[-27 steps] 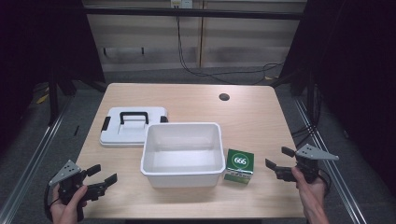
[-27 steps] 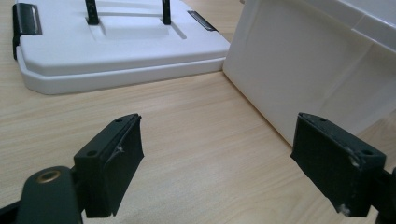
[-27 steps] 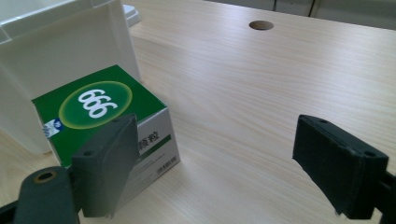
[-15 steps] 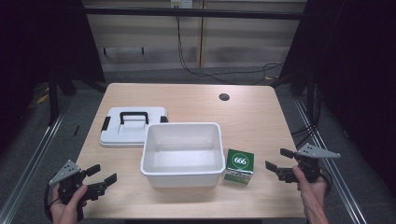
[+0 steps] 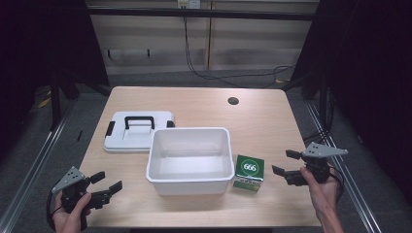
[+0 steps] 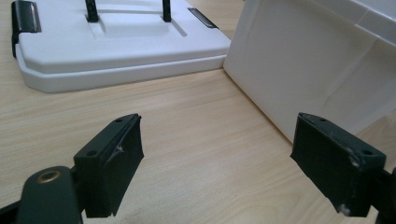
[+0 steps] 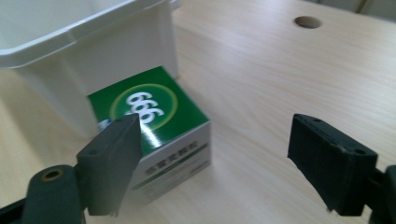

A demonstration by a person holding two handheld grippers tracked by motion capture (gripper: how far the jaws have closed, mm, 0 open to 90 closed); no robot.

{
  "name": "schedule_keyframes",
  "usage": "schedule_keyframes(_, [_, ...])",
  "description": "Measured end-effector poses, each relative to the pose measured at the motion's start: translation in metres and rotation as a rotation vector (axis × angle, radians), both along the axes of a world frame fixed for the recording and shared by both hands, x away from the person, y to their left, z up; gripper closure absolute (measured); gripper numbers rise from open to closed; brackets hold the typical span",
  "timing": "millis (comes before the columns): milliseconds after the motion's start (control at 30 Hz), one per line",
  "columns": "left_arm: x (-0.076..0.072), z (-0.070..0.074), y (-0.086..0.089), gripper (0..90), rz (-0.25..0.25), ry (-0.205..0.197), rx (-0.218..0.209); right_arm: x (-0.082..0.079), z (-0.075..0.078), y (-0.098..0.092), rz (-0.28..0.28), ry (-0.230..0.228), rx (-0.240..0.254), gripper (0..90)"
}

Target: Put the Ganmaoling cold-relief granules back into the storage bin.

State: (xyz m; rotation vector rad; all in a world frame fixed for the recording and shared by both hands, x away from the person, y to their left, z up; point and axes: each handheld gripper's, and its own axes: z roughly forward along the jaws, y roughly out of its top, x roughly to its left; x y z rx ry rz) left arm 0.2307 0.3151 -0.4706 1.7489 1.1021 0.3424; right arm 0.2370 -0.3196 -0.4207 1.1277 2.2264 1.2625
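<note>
A white plastic bin (image 5: 189, 158) stands empty in the middle of the table, its wall (image 6: 317, 70) close ahead in the left gripper view. A green box marked 666 (image 5: 249, 172) sits against the bin's right side; it lies just ahead of the right gripper's left jaw (image 7: 154, 126). A white lid with a black handle (image 5: 137, 131) lies flat to the bin's left, also seen as the lid (image 6: 107, 44). My left gripper (image 5: 108, 183) is open above the table's front left. My right gripper (image 5: 286, 162) is open, right of the green box. Both hold nothing.
The wooden table (image 5: 252, 121) has a round cable hole (image 5: 233, 101) at the back right, also seen as the hole (image 7: 308, 21). Metal rails run along both sides on the floor. Cables hang by the back wall.
Both grippers have shifted only slightly; the left one sits a little lower toward the front edge. The bin, lid and box have not moved.
</note>
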Motion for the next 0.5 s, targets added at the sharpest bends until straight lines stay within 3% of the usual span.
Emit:
schedule_keyframes(267, [0.001, -0.001, -0.001, 16.1, -0.003, 0.004, 0.0, 0.001, 0.011, 0.007, 0.02, -0.01, -0.057, 14.9])
schedule_keyframes(500, [0.0, -0.001, 0.0, 16.1, 0.0, 0.005, -0.002, 0.012, 0.023, 0.02, 0.06, -0.014, -0.12, 13.5])
